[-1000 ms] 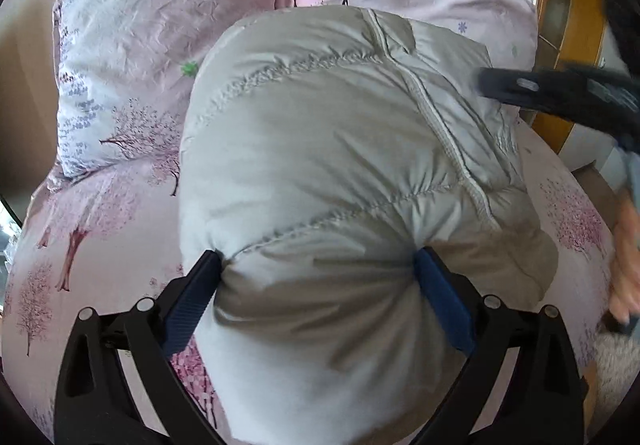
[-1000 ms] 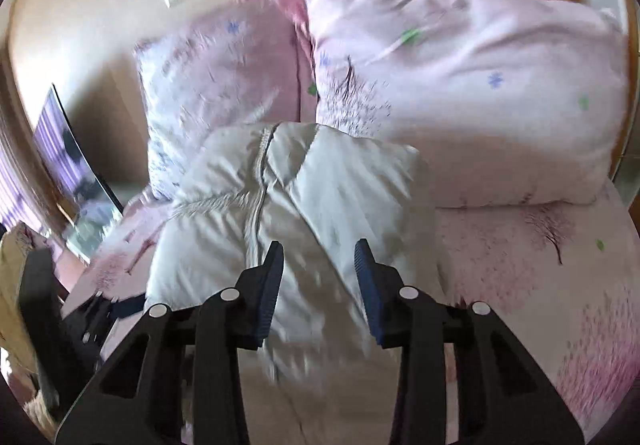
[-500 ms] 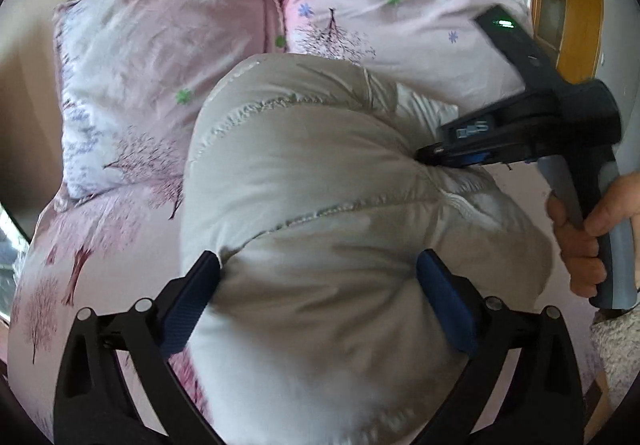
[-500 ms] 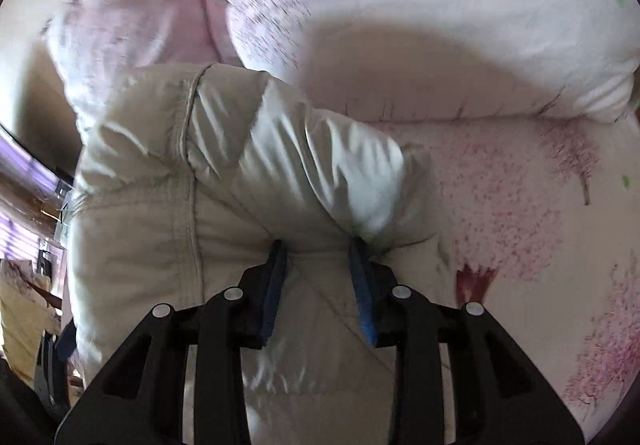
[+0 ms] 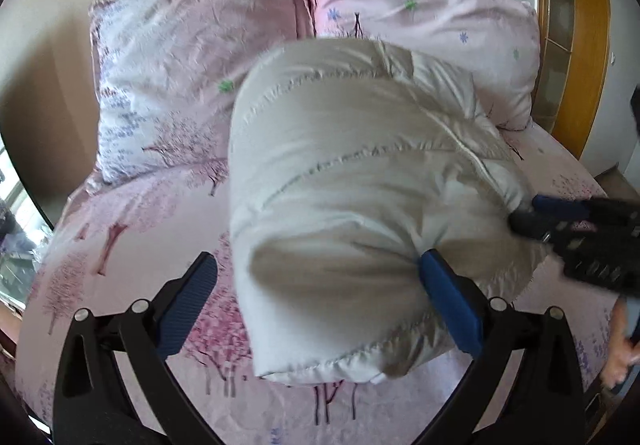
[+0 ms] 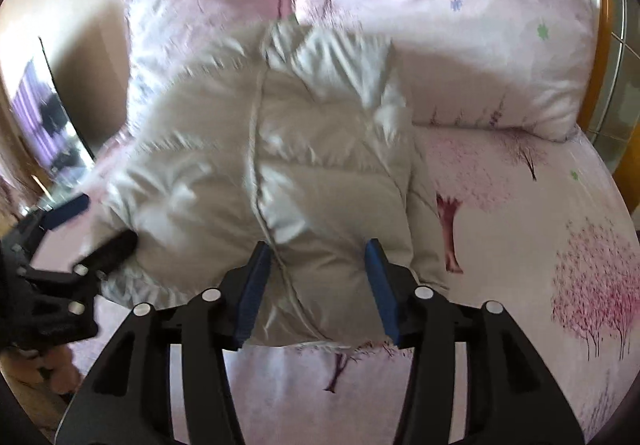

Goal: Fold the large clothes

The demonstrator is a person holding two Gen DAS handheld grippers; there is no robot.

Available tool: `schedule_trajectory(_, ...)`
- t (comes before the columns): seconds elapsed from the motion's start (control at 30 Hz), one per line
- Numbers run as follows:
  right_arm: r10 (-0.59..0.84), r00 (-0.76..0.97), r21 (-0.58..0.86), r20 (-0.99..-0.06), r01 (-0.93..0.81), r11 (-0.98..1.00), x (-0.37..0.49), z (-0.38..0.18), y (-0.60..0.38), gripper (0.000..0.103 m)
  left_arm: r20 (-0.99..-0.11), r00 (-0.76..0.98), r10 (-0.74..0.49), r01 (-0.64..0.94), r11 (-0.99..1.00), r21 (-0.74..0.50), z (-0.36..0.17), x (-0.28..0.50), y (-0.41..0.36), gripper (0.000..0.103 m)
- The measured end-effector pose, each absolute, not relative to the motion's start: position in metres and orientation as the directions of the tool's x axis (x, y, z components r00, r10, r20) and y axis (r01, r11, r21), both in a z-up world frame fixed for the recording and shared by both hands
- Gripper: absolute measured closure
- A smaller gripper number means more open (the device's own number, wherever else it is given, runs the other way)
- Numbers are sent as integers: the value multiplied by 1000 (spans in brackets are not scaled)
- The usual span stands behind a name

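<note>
Left wrist view: a puffy, pale grey quilted down jacket (image 5: 360, 205), folded into a thick bundle, is seen lying on a pink bedsheet printed with blossom trees (image 5: 132, 229), just in front of two pink floral pillows (image 5: 192, 77). The left gripper (image 5: 316, 293) is spread wide; its right blue pad is pressed against the bundle's side, while the left pad is seen clear of the fabric, so nothing is clamped. The right gripper (image 6: 316, 281) is shown in the right wrist view with its jaws opening, the near end of the jacket lying between the blue pads. Whether the pads are pressing on the fabric cannot be told.
</note>
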State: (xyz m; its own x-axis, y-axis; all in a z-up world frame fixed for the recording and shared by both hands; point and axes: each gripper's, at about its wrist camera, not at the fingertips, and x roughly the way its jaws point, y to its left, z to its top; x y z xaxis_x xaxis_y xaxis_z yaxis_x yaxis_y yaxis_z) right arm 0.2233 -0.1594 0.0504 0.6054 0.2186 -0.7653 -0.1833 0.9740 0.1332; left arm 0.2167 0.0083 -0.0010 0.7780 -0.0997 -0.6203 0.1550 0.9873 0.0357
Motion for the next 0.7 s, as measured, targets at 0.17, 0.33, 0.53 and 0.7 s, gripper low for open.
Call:
schedule_trajectory(0.17, 223, 571, 150, -790, -174, 973, 232, 26, -159, 52, -674, 728, -126, 158, 987, -15, -17, 232, 9, 2)
schedule_trajectory(0.33, 239, 557, 170, -795, -174, 970, 239, 20, -163, 52, -676, 730, -100, 156, 988, 22, -22, 234, 4, 2)
schedule_trajectory(0.53, 240, 551, 171, -799, -175, 970, 244, 18, -165, 52, -676, 730, -100, 159, 987, 26, -24, 237, 3, 2)
schedule_trajectory(0.7, 237, 546, 163, -804, -180, 970, 247, 18, -164, 51, -679, 725, -116, 164, 986, 7, -29, 244, 6, 2)
